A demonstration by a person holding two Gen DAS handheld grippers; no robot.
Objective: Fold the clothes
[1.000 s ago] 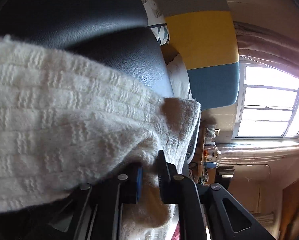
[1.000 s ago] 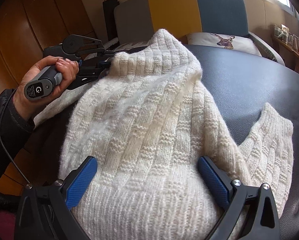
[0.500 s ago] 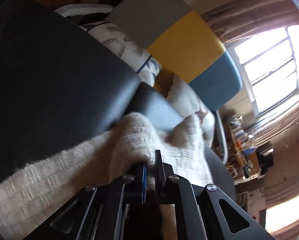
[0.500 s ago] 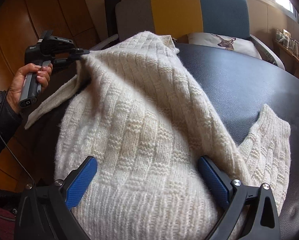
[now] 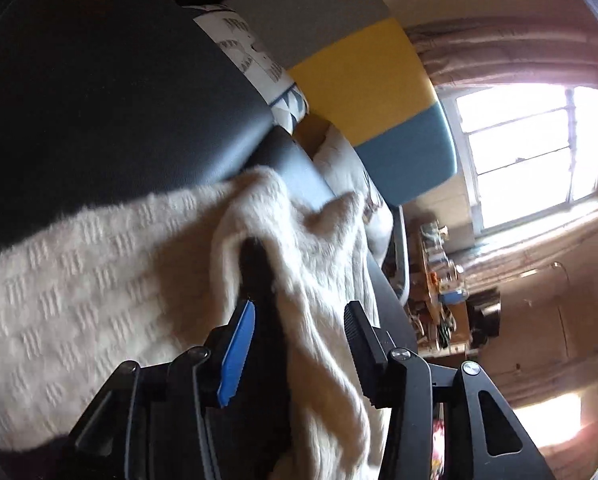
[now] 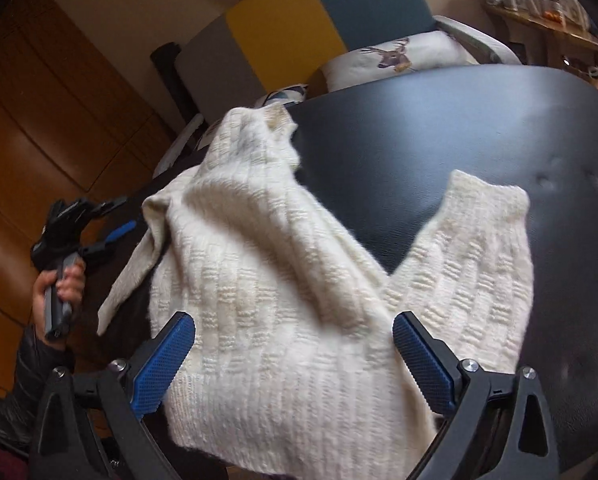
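1. Left gripper [image 5: 299,344]: its jaws are opening right now, and a loose ridge of the cream sweater [image 6: 259,280] runs between them. The blue pad at nine o'clock and the black one at three o'clock both stand clear of the knit, so nothing is pinched.

2. Right gripper [image 6: 295,364]: its jaws are spread wide, and the ribbed hem of the sweater lies in the gap between the two blue pads. From this view I cannot tell whether the pads touch the wool.

3. Outward now: the sweater sprawls over the black tabletop [image 6: 479,140], bunched and creased. Its collar points to twelve o'clock in the right wrist view, and one sleeve [image 6: 479,248] reaches out towards two o'clock.

4. At nine o'clock in that same view, the person's hand [image 6: 59,292] holds the left gripper just beside the sweater's left edge, where a sleeve hangs off the table.

5. The step in hand, by my reading: letting go after pulling the left shoulder inward.

6. Next call: the hanging sleeve needs picking up and laying across the body, then the bunched ridge needs smoothing before any further fold.
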